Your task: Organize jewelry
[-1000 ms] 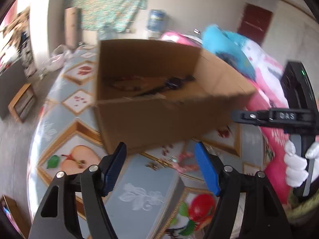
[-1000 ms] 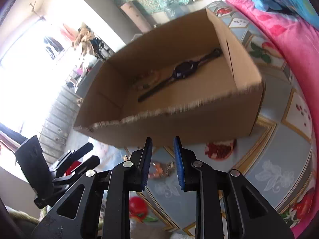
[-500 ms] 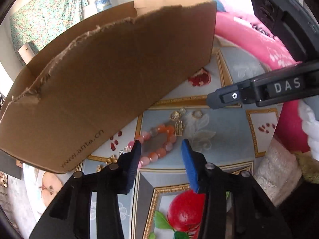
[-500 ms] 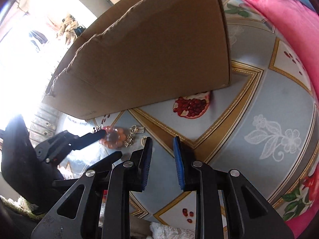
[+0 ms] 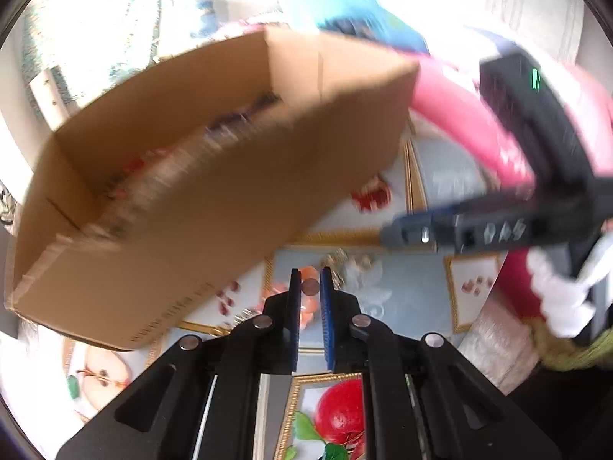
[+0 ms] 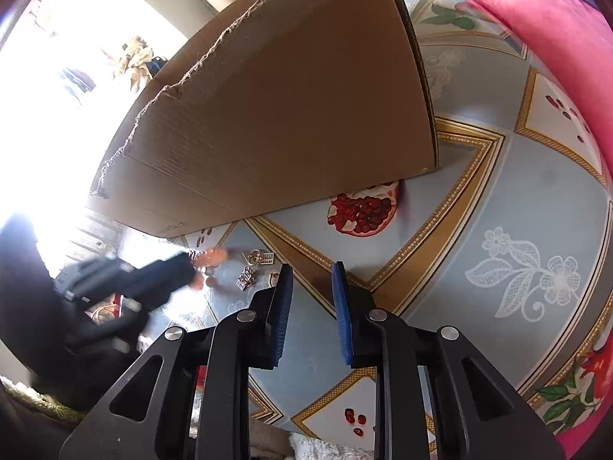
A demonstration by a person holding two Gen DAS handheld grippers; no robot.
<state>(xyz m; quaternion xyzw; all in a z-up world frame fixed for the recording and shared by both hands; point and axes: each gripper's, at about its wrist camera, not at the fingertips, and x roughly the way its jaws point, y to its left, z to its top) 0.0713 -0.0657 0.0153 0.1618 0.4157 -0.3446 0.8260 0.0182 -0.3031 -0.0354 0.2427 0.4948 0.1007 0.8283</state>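
- Left tool [image 5: 307, 281] tilts steeply down, its jaws closing around the orange beaded bracelet [image 5: 311, 287] on the table [image 6: 498, 199].
- Right tool [image 6: 309, 272] hangs narrowly parted, empty.
- Only the left view shows inside the brown cardboard box [image 5: 230, 176].

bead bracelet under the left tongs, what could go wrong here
The left tongs are closing on one bead of the bead bracelet, so the round bead might squirt out or the strand dangle and snag the cardboard box wall. The small gold pieces lie close by and could get dragged along.
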